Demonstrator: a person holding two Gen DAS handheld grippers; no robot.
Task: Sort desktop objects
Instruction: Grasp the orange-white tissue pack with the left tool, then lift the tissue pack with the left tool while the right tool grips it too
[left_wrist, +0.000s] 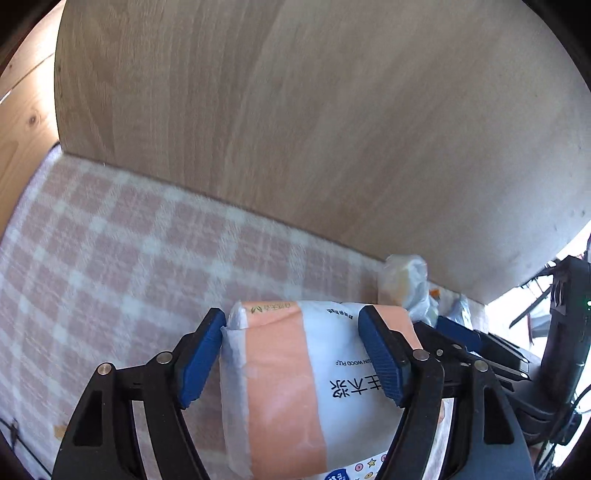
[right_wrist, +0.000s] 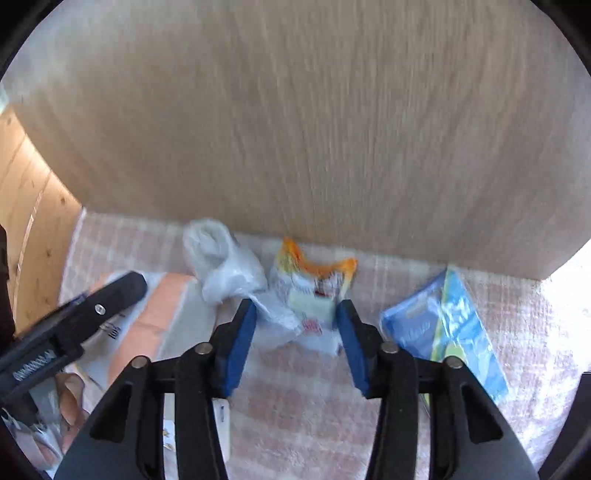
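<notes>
Tissue pack (left_wrist: 295, 376) between left gripper (left_wrist: 295, 354) pads

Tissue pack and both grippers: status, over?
Left gripper shut on tissue pack. Right gripper open, short of orange-topped snack bag. White plastic bag beside it; blue packet right.

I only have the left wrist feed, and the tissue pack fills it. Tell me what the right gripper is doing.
Observer: The right gripper is open and holds nothing, its fingers pointing at an orange and white snack packet near the wooden back panel.
Operator: List what lies around that packet.
Observer: A crumpled white plastic bag lies to its left, and a blue and green packet to its right on the checked cloth.
Operator: Report my own grip from there.
Observer: The left gripper is over the orange and white tissue pack; only one finger shows in the right wrist view, so it cannot confirm the grip.
</notes>
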